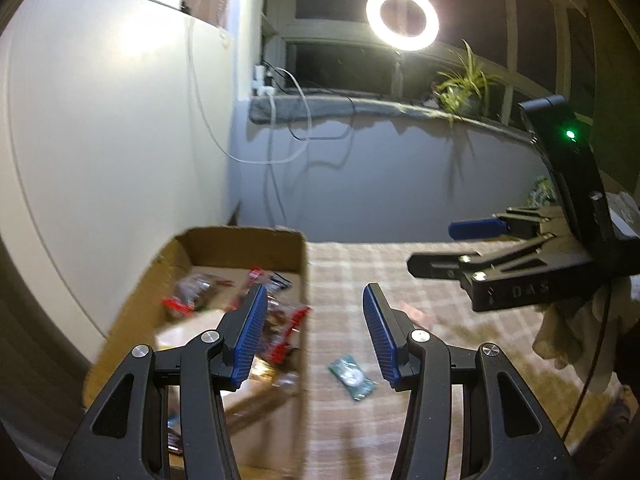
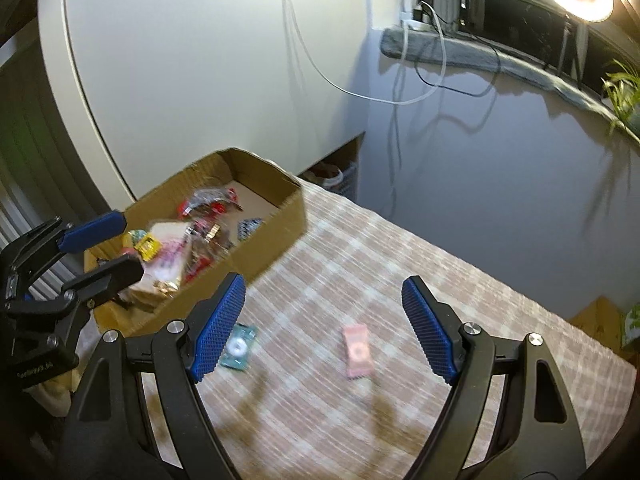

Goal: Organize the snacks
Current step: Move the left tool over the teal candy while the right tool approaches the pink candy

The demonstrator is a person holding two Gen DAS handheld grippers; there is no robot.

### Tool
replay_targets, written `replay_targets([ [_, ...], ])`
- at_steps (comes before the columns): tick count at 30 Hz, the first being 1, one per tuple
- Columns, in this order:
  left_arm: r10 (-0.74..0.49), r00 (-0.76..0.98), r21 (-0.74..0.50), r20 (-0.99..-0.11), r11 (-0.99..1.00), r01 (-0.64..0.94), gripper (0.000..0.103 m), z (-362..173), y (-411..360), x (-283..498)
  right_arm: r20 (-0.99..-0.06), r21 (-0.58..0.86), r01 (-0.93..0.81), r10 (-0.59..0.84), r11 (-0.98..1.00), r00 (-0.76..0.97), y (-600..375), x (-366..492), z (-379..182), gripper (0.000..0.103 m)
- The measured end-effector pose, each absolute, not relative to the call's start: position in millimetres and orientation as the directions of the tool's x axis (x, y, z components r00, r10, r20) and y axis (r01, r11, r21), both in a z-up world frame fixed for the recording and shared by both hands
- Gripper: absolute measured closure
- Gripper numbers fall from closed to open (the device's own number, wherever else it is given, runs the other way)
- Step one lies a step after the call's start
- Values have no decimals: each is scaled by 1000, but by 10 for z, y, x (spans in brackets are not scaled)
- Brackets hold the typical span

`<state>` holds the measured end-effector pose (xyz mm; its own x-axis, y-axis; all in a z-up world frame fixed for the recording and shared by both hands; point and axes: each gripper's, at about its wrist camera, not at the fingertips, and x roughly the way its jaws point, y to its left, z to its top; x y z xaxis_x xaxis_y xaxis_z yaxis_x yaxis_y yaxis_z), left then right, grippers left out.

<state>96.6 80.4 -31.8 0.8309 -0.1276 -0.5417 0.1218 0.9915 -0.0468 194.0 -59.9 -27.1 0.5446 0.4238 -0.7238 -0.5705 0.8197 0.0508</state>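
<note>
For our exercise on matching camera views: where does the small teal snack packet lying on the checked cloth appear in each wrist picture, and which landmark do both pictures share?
Left wrist view: teal packet low at centre, between the left tool's fingers.
Right wrist view: teal packet low, left of centre, partly behind the right tool's left finger.
Shared landmark: the cardboard box of snacks, up and left of the packet.

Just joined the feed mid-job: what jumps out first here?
A cardboard box full of bright snack packets sits at the left edge of the checked cloth. Two packets lie loose on the cloth beside it: a teal one and a pink one. A glowing ring light stands at the dark window.
</note>
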Motion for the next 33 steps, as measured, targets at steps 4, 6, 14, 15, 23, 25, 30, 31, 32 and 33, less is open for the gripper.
replay_targets([
  [4, -173, 798, -55, -577, 983, 173, 54, -435, 555, 950, -734, 57, -553, 410, 831, 541, -762, 1978, -356, 20],
  [6, -191, 780, -55, -597, 979, 197, 54, -502, 432, 932, -742, 54, -548, 401, 835, 537, -833, 1989, -411, 20],
  [14, -209, 687, -84, -696, 974, 211, 58, -816, 159, 1005, -781, 63, -574, 398, 817, 481, -999, 2015, -663, 20],
  [15, -205, 680, -84, -704, 975, 206, 59, -853, 141, 1019, -785, 67, -581, 402, 811, 471, -1011, 2015, -699, 22],
  [23, -127, 673, -83, -729, 992, 96, 66, -1005, 138, 1083, -819, 84, -643, 420, 761, 390, -1031, 2056, -951, 40],
  [25, -84, 684, -56, -724, 996, 64, 66, -1028, 139, 1084, -822, 79, -658, 423, 749, 382, -1025, 2067, -989, 41],
  [30, -29, 654, -37, -756, 999, 2, 71, -1173, 168, 1174, -823, 71, -693, 434, 717, 365, -1032, 2107, -1056, 41],
  [31, -20, 656, -36, -754, 999, -11, 72, -1167, 184, 1179, -825, 71, -698, 436, 712, 361, -1028, 2121, -1072, 41],
  [32, -7, 656, -34, -754, 999, -29, 72, -1167, 207, 1184, -826, 74, -705, 439, 706, 353, -1017, 2134, -1093, 44],
  [33, 6, 655, -36, -755, 998, -50, 72, -1172, 236, 1185, -830, 76, -711, 439, 699, 343, -1001, 2151, -1121, 48],
])
